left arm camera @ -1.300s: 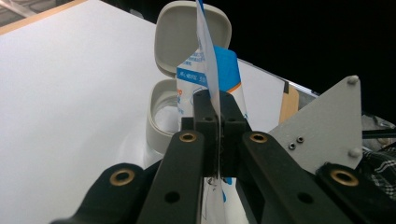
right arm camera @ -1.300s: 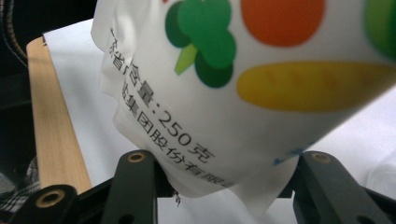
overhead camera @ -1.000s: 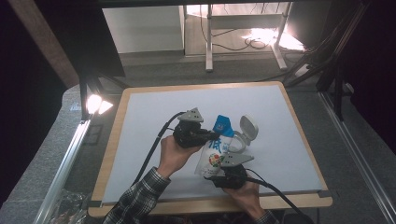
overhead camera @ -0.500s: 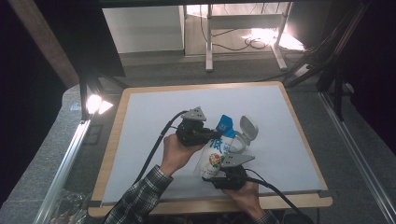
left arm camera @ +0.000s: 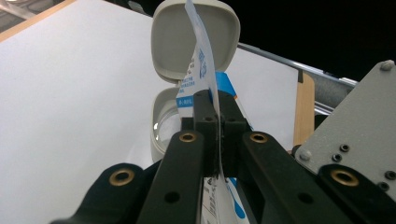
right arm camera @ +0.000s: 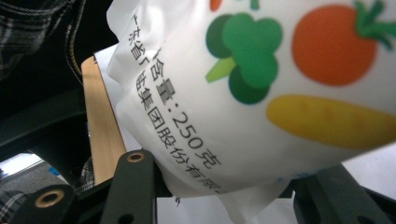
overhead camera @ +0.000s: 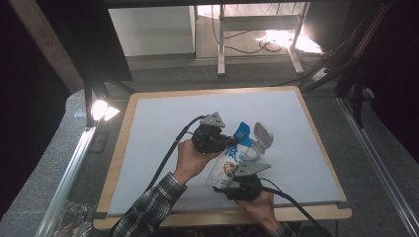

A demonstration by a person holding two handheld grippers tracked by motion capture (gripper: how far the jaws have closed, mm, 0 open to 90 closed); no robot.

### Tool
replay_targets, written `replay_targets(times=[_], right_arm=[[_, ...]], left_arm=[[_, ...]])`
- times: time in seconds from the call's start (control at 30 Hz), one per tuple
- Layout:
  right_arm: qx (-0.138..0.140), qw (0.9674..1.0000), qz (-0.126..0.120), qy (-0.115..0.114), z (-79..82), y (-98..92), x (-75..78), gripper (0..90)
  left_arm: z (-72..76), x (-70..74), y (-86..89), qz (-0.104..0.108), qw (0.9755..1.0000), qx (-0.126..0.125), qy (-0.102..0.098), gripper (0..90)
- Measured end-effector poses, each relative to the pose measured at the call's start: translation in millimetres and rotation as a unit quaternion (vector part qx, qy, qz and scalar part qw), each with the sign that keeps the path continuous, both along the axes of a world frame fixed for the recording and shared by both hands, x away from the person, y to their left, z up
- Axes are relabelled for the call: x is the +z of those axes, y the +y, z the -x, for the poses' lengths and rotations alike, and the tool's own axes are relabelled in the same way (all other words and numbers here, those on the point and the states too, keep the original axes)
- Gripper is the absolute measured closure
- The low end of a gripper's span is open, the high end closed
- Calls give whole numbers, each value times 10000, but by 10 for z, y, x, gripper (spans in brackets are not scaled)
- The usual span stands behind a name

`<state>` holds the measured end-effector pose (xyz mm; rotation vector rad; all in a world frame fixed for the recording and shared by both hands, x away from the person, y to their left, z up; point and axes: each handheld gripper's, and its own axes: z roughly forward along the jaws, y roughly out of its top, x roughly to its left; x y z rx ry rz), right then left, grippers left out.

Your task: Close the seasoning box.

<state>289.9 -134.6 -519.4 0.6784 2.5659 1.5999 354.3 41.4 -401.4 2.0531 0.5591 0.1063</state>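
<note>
Pinching pouch point(overhead camera: 228, 165) w/ both grippers

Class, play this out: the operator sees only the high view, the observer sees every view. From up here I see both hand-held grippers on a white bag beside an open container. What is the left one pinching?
Observer: In the left gripper view the left hand-held gripper is shut on the thin flat top edge of the bag.
Operator: And what is printed on the lower end of the bag?
Observer: The right gripper view shows a green broccoli, an orange tomato and a yellow shape on the bag, with black characters beside them.
Operator: Is anything in the open container?
Observer: The left gripper view shows the container with its lid upright behind the bag; I cannot tell what its base holds.
</note>
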Motion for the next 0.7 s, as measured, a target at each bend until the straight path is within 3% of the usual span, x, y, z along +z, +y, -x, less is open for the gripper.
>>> replay_targets(times=[0.7], right_arm=[[150,9988,-370,276,-41,-18,48,567]], left_arm=[[-101,24,-121,-199,9998,40,-47,894]])
